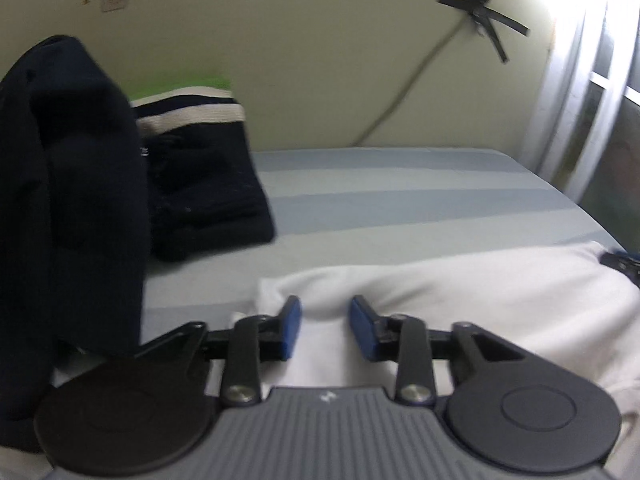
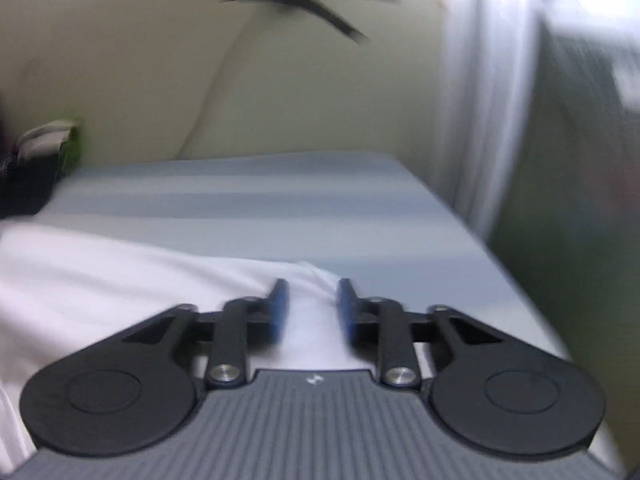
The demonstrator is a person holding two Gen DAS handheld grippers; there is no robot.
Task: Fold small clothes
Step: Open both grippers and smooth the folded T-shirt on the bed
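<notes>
Bed (image 1: 400, 196) in pale blue and grey stripes running up to the wall; white garment (image 1: 460, 292) lying spread across the near part (image 2: 100, 264); dark folded stack (image 1: 208, 184) with white bands sitting at the far left, against the wall; dark cloth (image 1: 72, 200) hanging beside it.

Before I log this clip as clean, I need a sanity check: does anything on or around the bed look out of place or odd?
Mostly tidy. On the wall, black tape strips cross untidily over a cable trailing down to the bed. A dark garment hangs close at the left wrist view's left edge, hiding part of the folded stack. The white garment lies rumpled, unfolded.
</notes>
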